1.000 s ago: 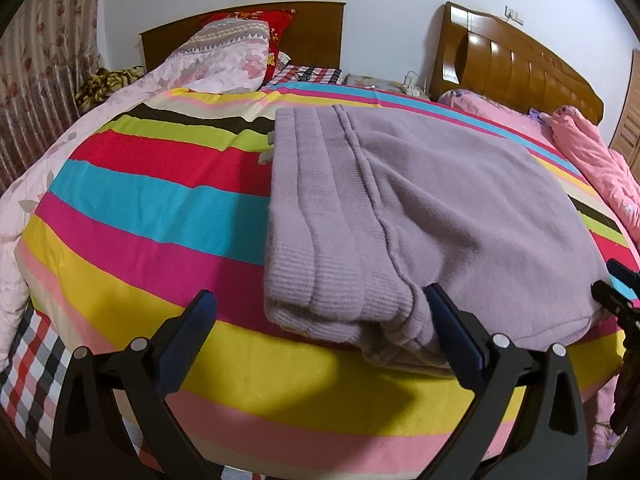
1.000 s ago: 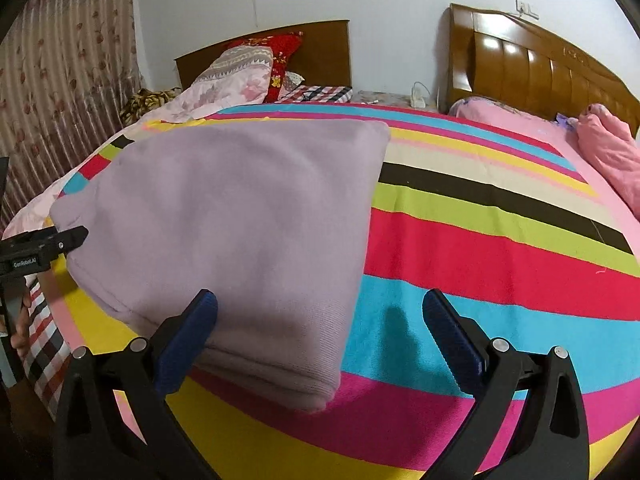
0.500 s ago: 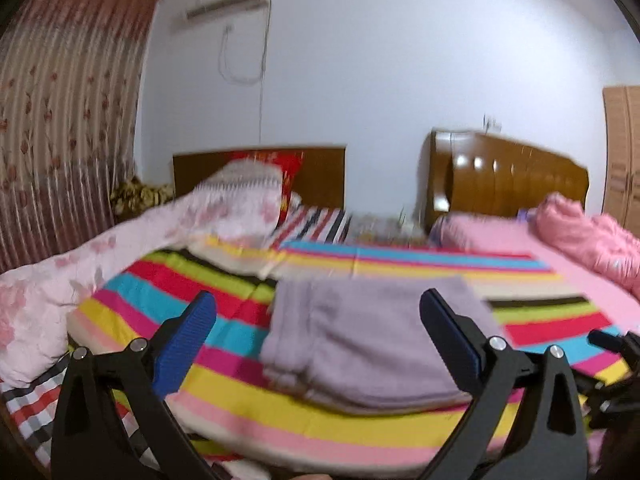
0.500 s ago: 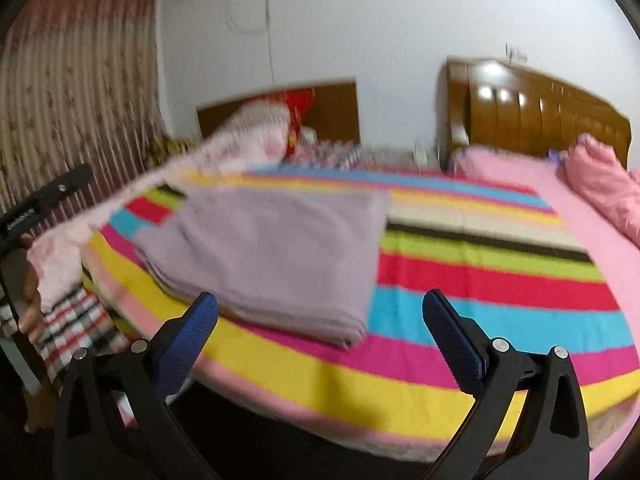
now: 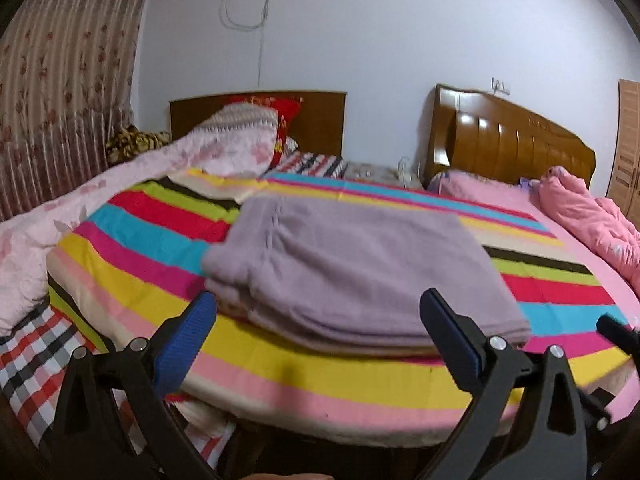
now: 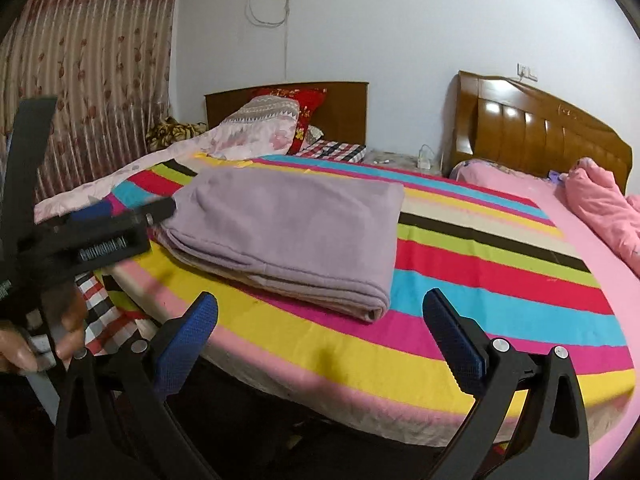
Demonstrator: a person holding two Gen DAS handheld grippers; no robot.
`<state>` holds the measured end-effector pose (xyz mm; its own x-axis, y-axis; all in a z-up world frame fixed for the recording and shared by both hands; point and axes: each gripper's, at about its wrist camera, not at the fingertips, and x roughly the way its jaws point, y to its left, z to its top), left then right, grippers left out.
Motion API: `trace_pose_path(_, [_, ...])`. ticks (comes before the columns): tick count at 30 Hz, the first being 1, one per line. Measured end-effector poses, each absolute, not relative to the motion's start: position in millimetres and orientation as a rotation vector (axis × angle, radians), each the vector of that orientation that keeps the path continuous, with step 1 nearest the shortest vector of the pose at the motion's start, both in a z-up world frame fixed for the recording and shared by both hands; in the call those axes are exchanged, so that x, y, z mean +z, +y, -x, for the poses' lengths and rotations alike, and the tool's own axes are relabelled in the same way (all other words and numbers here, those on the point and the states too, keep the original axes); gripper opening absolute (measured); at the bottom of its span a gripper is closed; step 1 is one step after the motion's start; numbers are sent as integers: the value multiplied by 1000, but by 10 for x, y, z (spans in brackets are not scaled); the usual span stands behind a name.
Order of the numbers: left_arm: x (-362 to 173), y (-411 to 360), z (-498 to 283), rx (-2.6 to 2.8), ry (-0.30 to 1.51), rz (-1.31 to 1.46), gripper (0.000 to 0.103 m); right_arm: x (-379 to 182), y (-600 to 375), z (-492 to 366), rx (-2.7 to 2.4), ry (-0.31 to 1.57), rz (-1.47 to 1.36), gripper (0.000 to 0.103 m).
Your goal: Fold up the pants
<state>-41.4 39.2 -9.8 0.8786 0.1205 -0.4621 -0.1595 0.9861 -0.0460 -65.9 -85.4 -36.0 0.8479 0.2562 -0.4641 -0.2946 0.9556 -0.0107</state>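
The lilac knitted pants (image 5: pixel 360 272) lie folded in a flat rectangle on the striped bedspread (image 5: pixel 132 248), near the bed's front edge. In the right wrist view the pants (image 6: pixel 288 236) sit left of centre. My left gripper (image 5: pixel 318 316) is open, held back from the bed's edge, nothing between its blue pads. My right gripper (image 6: pixel 320 316) is open too, clear of the cloth. The left gripper's body (image 6: pixel 100 236) shows at the left of the right wrist view, with a hand (image 6: pixel 24 344) on it.
A pink floral quilt (image 5: pixel 80 208) and pillows (image 5: pixel 256 128) lie at the bed's left and head. A second bed with a pink sheet (image 6: pixel 568 216) and wooden headboard (image 6: pixel 536 136) adjoins on the right. Curtains (image 6: pixel 80 72) hang at the left.
Both grippers have pulled back and up from the pants, which now lie farther off. The folded pants have stayed in place.
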Motion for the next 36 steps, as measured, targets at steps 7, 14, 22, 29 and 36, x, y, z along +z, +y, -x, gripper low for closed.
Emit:
trace_pose_path(7, [-176, 354, 431, 111, 503, 86, 101, -355, -885, 664, 283, 473, 63, 98])
trace_pose_path(14, [-180, 319, 439, 117, 501, 69, 101, -345, -935, 657, 270, 464, 41, 98])
trace_pose_path(22, [-171, 282, 448, 117, 498, 48, 102, -344, -955, 640, 269, 469, 30, 98])
trace_pose_path(29, [-174, 284, 441, 115, 500, 46, 101, -346, -962, 638, 268, 470, 29, 98])
trace_pose_path(36, [-177, 287, 440, 114, 502, 46, 102, -344, -968, 635, 269, 470, 29, 98])
